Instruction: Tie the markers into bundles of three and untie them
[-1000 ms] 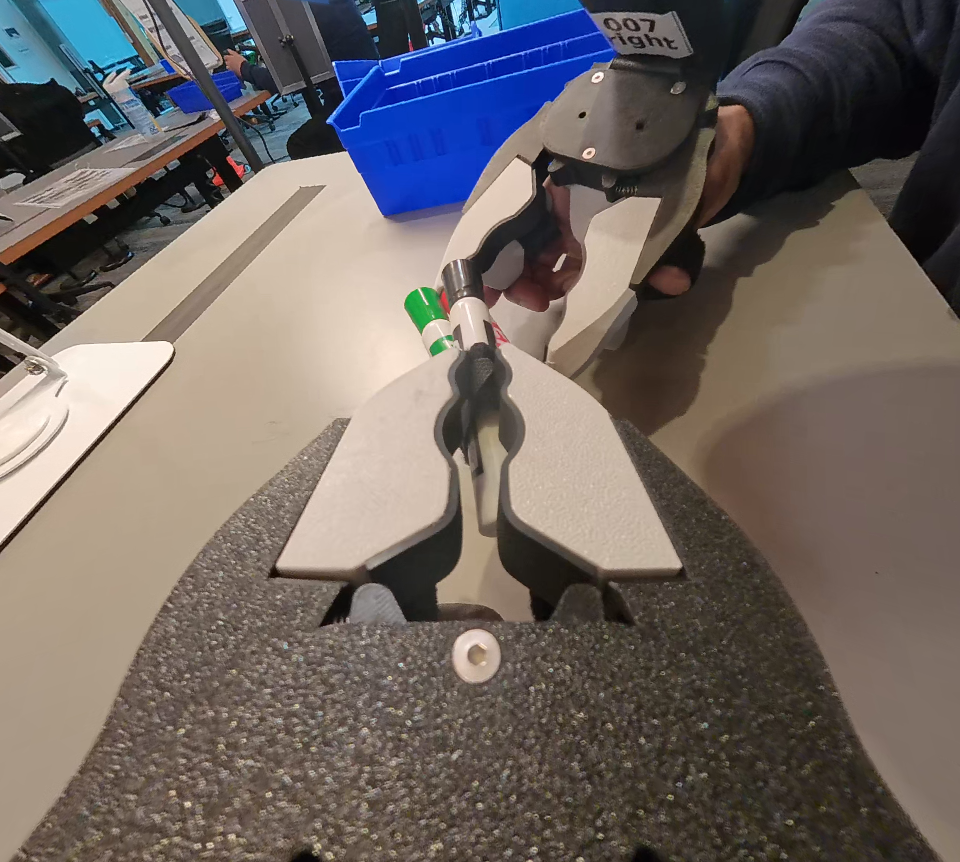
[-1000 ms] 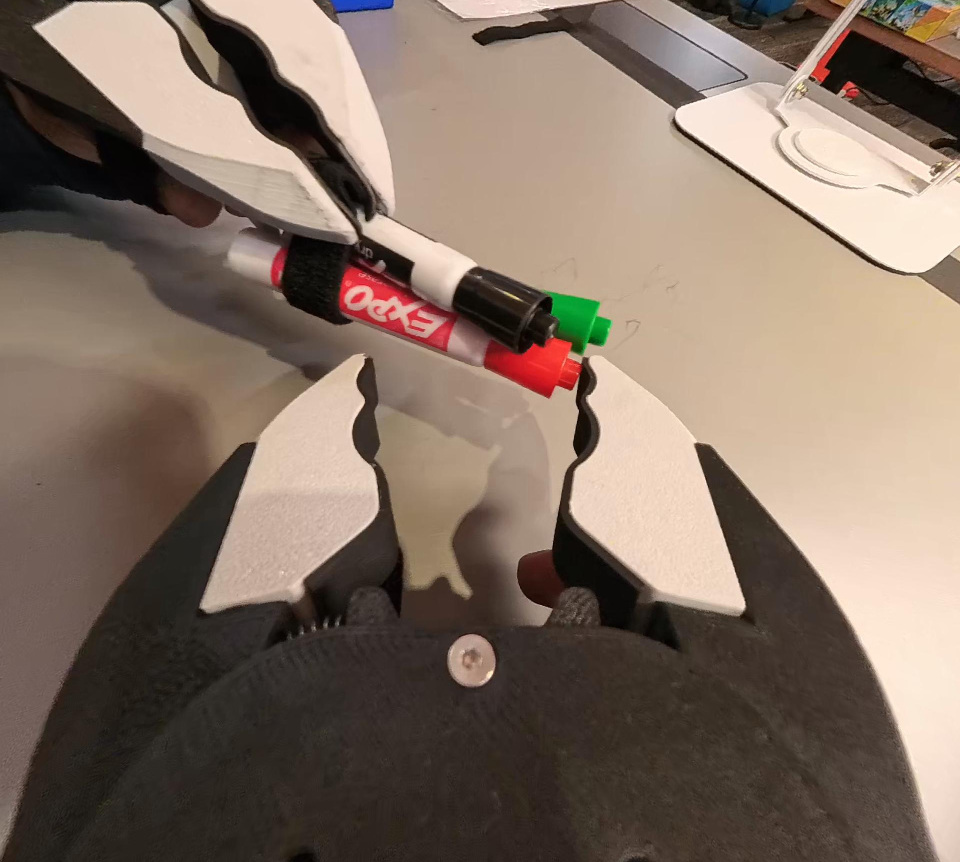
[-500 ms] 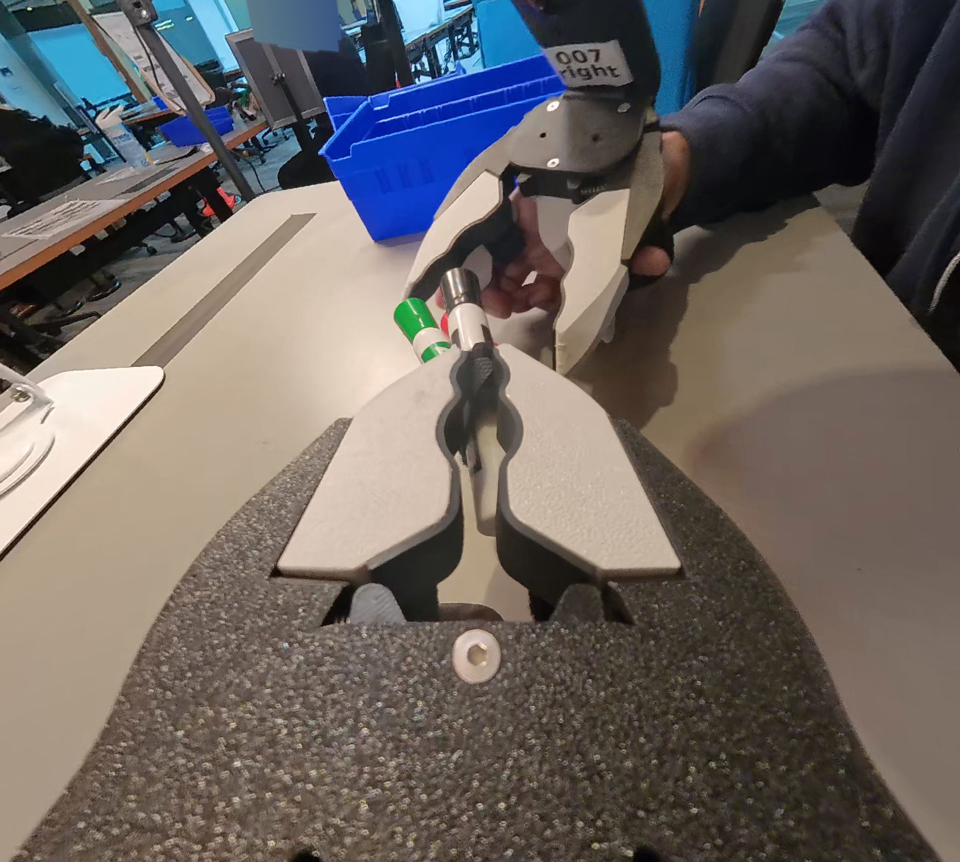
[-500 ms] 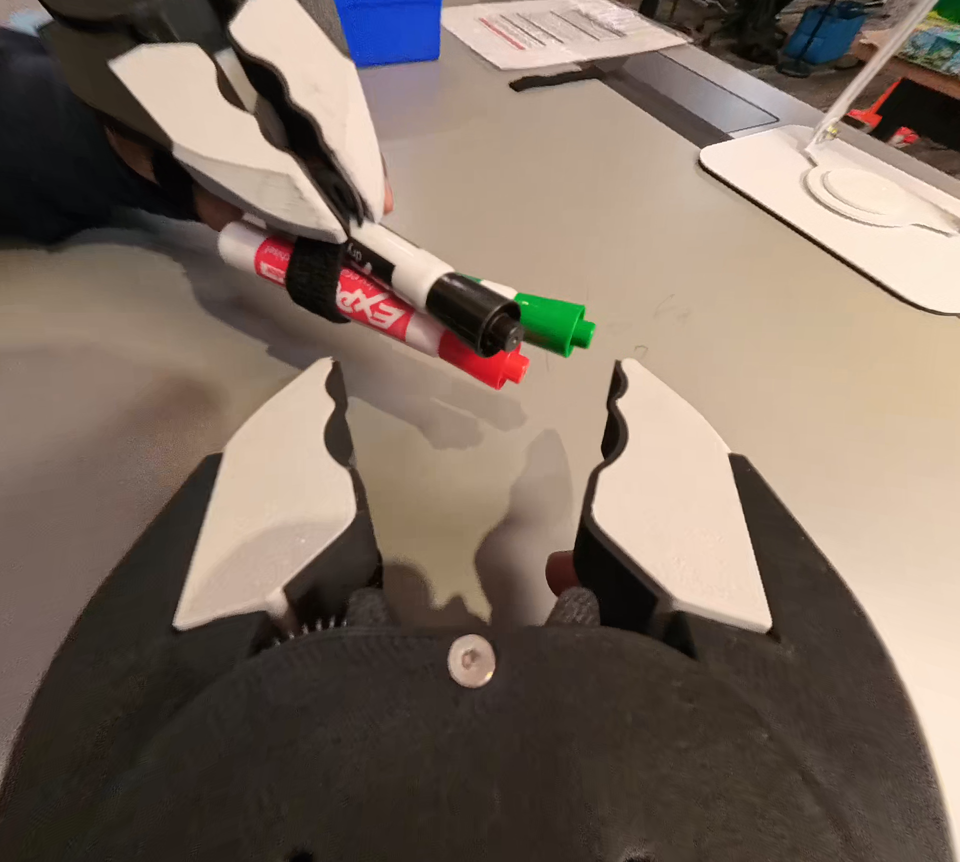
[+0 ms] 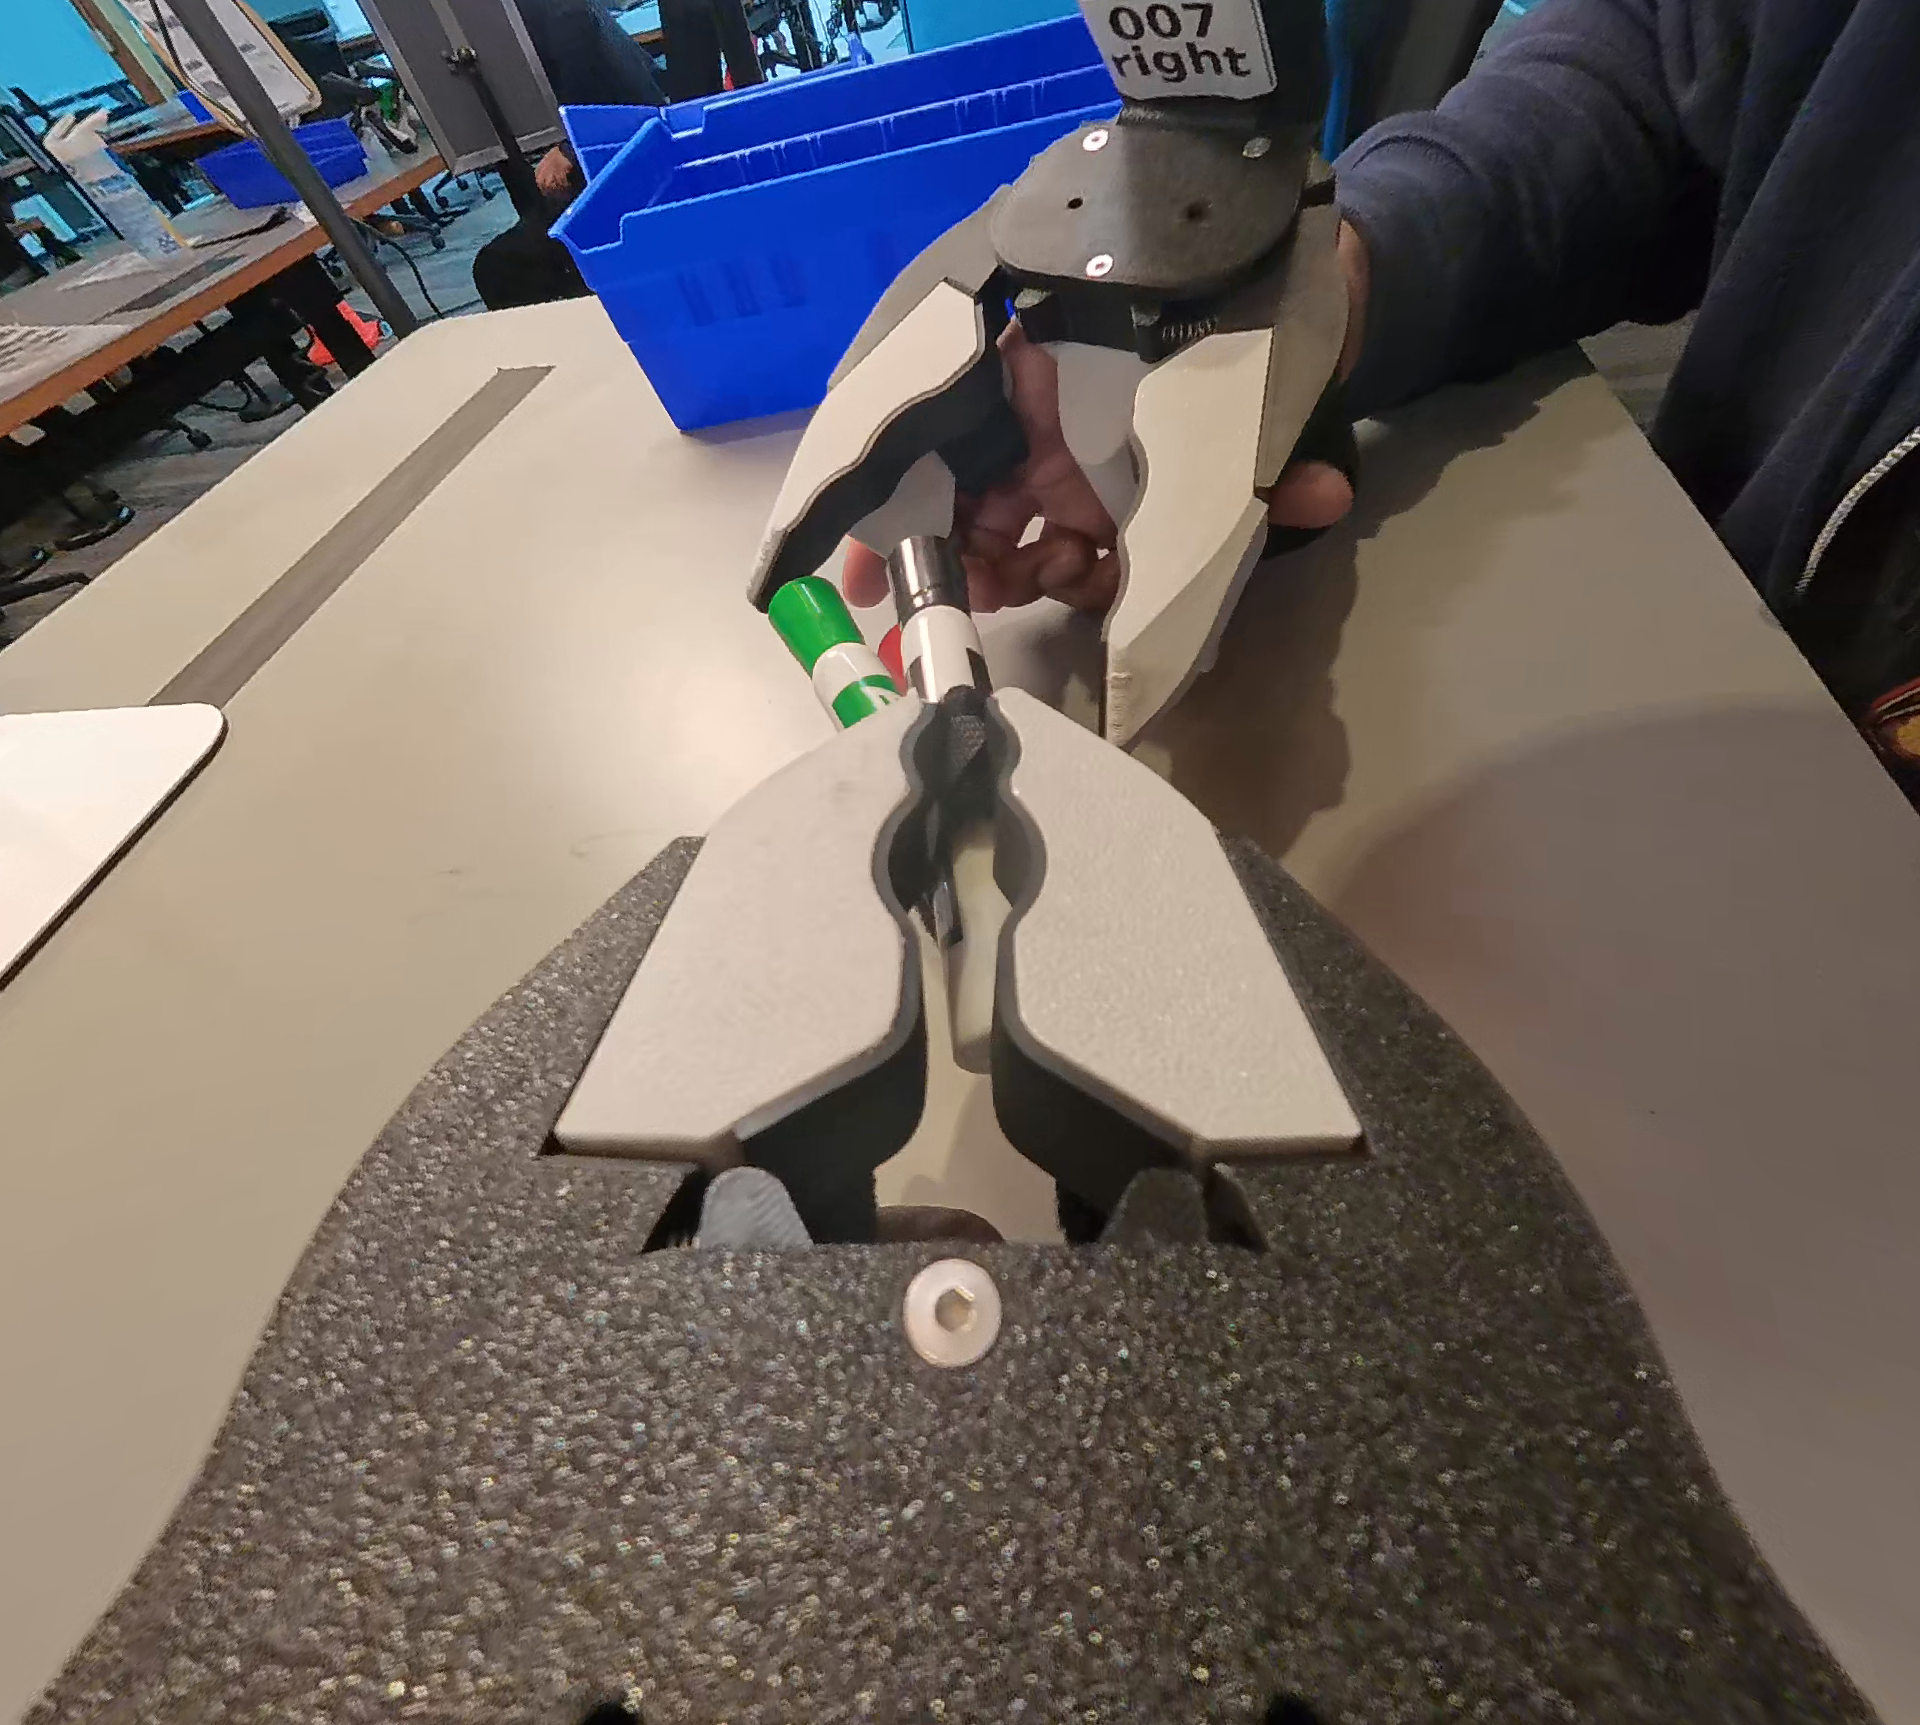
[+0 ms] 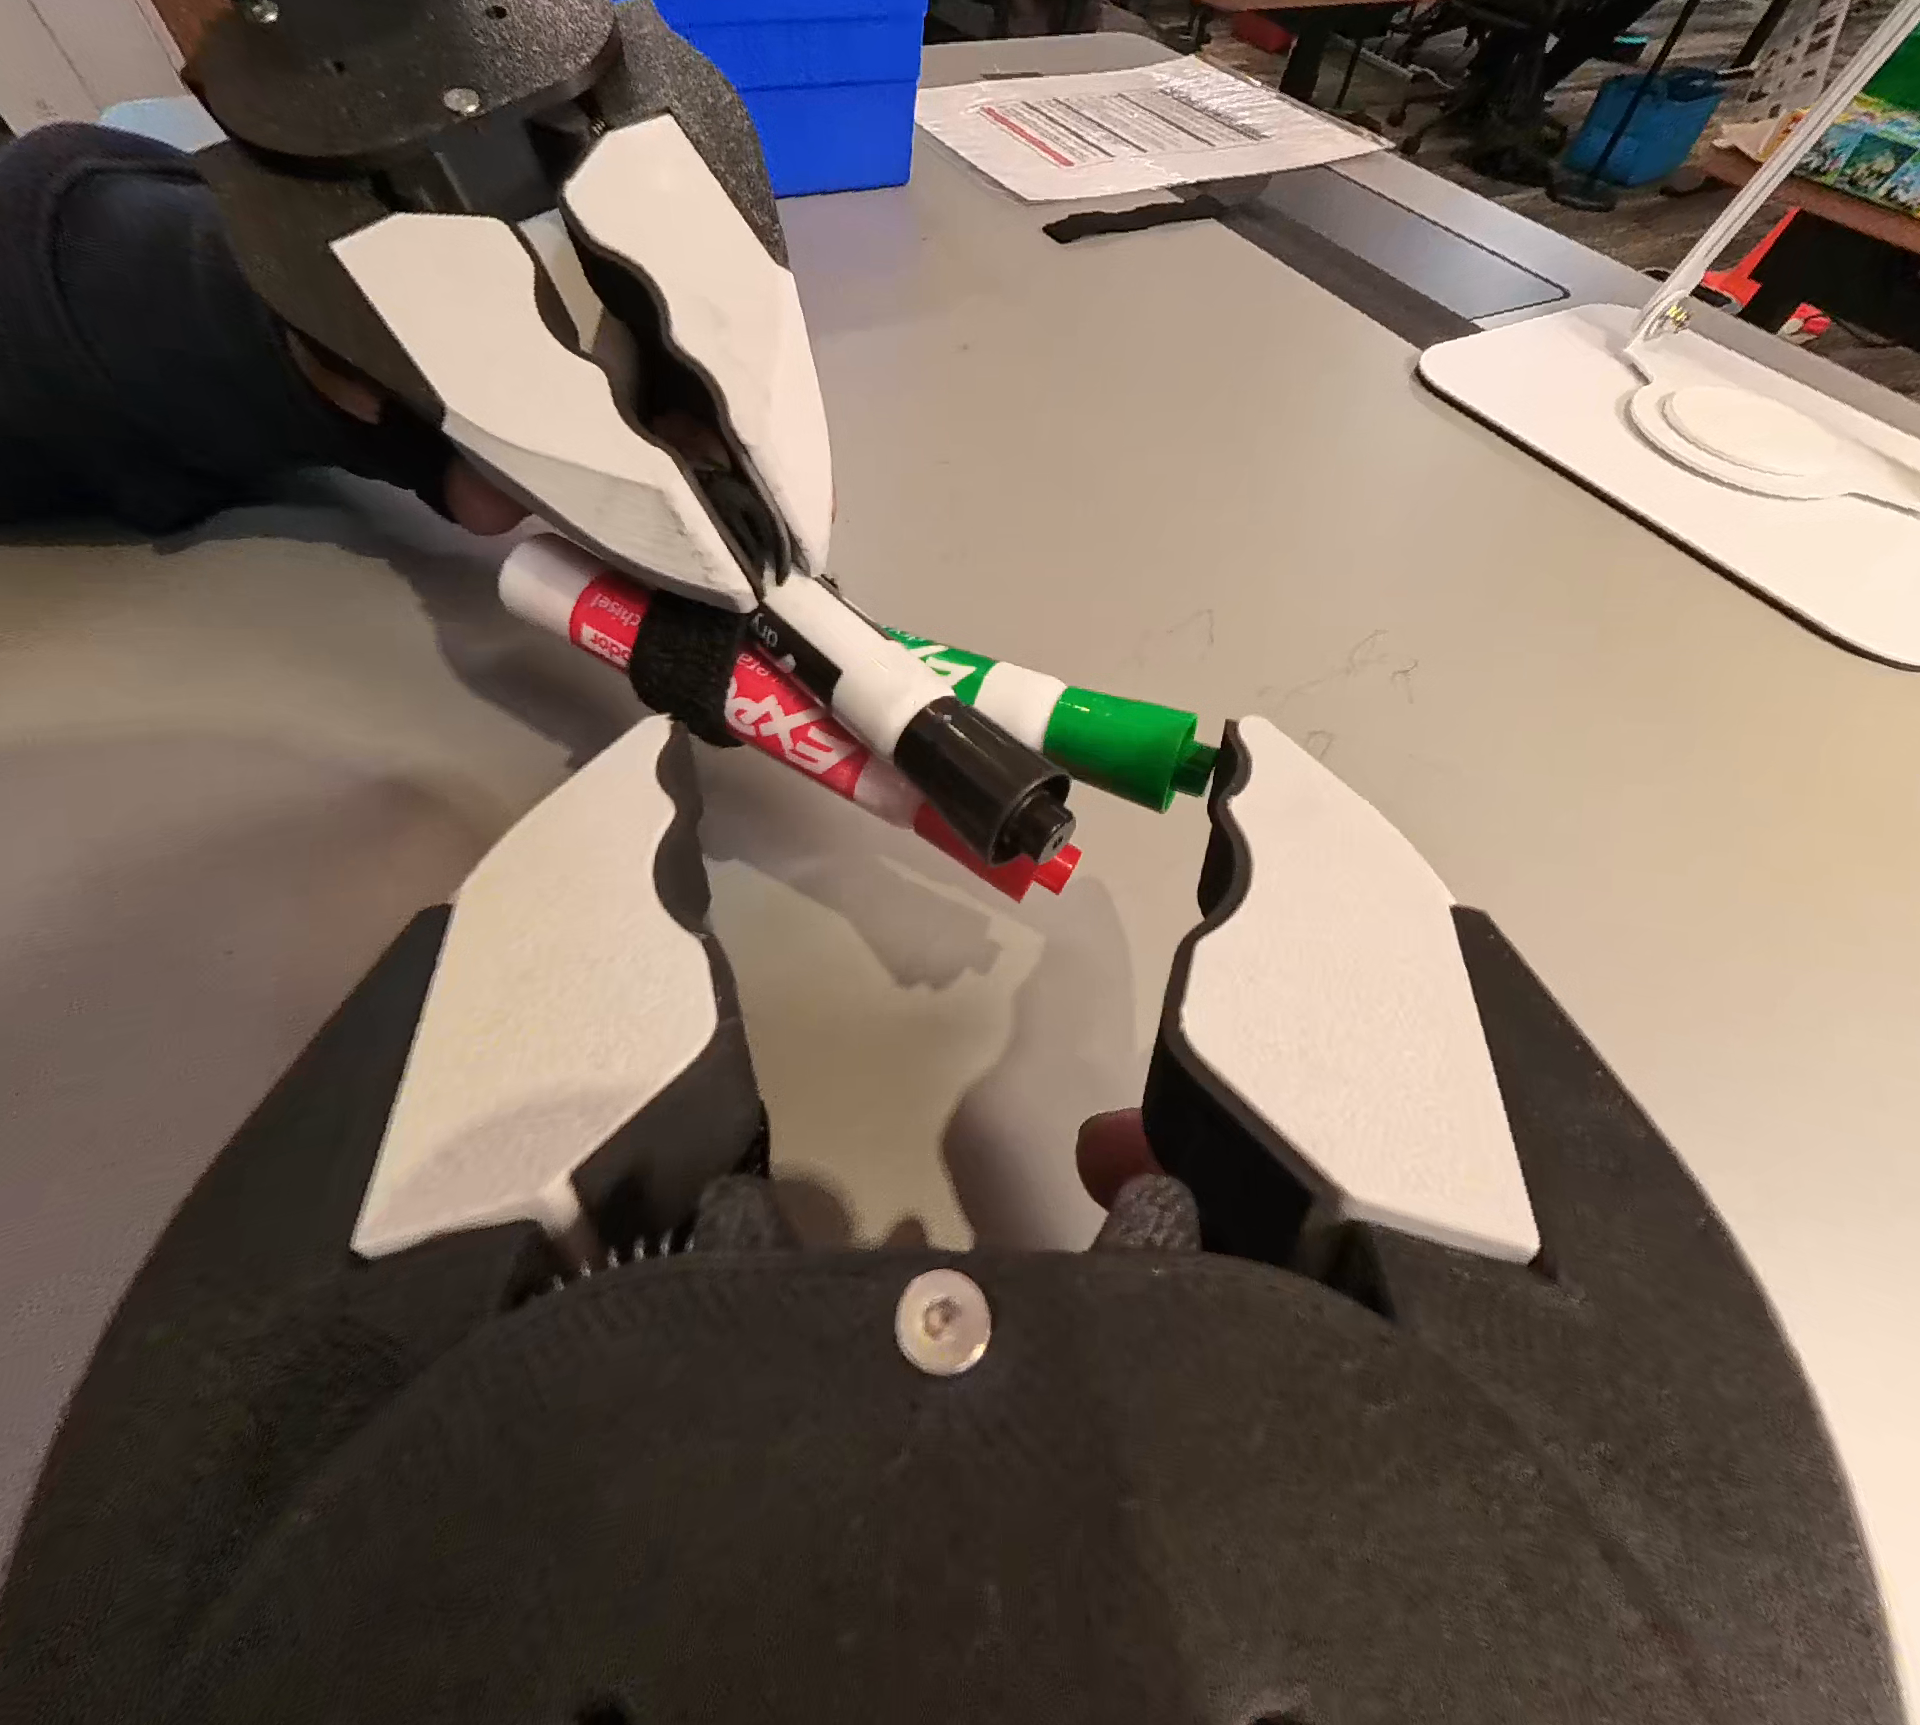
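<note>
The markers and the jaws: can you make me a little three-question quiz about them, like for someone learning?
1. True or false: the right gripper has its jaws wide open.
2. How many markers does the black strap bundle? A) two B) three C) four
3. Fill in: the left gripper is pinching the black ____.

Key: 1 true. 2 B: the red marker, black-capped marker and green marker. 3 strap; its jaws are shut on the strap's loose end above the bundle.

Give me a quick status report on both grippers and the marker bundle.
Left gripper shut on the black strap of the three-marker bundle, held above the table. Right gripper open, fingers flanking the caps. Nothing in the way.
</note>
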